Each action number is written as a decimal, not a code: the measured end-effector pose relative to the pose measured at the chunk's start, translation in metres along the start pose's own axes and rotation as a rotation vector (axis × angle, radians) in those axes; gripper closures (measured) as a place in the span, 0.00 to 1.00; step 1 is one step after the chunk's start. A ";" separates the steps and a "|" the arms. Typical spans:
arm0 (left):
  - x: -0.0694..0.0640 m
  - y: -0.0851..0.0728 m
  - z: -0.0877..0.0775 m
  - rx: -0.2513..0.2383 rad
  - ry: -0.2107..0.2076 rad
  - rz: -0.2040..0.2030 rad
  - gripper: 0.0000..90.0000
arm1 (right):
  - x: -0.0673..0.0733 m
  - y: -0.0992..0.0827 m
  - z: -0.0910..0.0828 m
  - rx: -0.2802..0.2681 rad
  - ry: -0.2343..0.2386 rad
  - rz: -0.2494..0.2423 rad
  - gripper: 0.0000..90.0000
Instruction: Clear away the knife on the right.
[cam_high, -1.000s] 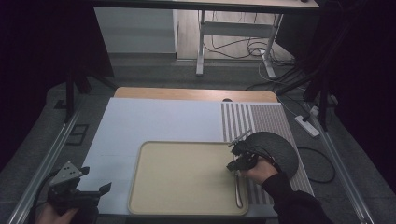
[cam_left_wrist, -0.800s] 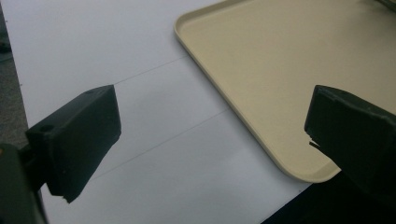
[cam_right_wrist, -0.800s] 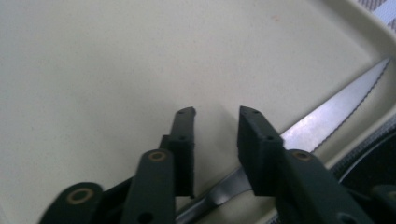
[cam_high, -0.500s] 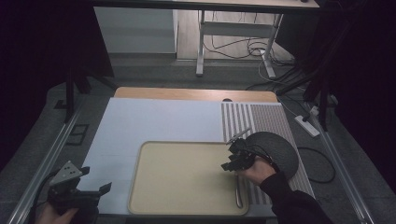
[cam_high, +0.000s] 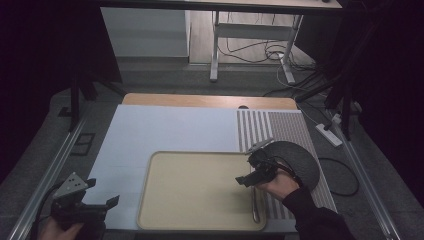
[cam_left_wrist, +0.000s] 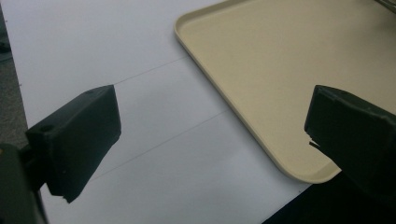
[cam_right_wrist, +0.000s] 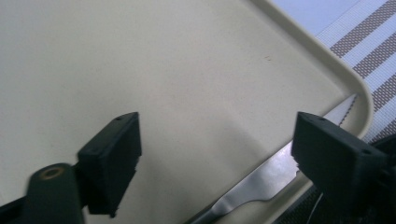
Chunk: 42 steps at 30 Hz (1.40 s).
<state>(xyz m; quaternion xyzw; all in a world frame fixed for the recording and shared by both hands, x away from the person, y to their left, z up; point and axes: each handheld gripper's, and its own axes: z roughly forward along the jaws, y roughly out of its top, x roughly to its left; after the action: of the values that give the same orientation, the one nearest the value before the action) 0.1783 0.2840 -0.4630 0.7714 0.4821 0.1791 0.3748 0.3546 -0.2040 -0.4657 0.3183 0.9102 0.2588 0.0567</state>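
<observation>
While your left gripper (cam_high: 107, 202) hangs with its jaws apart and bare over the white mat (cam_high: 165, 130), well off from the work, your right gripper (cam_high: 246, 179) stands over the tray (cam_high: 195, 192), its jaws just opened wide and holding nothing. The knife (cam_right_wrist: 261, 179) lies just beside and below its right jaw, flat along the tray's right rim, long axis running away from you.

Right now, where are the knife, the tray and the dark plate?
knife (cam_right_wrist: 261, 179): right gripper view, on its shiny blade.
tray (cam_high: 195, 187): high view, on its bare floor.
plate (cam_high: 300, 160): high view, on its dark top.
</observation>
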 end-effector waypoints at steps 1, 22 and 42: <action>0.000 0.000 0.000 0.000 0.000 0.001 0.04 | -0.001 -0.001 -0.001 -0.005 0.003 0.005 0.12; 0.000 0.000 0.000 0.000 -0.002 -0.001 0.04 | -0.002 -0.022 -0.012 -0.048 -0.079 0.023 0.00; 0.000 0.000 0.000 0.002 -0.001 -0.001 0.04 | -0.003 -0.058 -0.042 -0.093 -0.124 0.097 0.00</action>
<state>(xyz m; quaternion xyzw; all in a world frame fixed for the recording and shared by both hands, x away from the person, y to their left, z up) 0.1784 0.2840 -0.4631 0.7715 0.4825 0.1778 0.3746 0.3141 -0.2626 -0.4595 0.3746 0.8754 0.2829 0.1152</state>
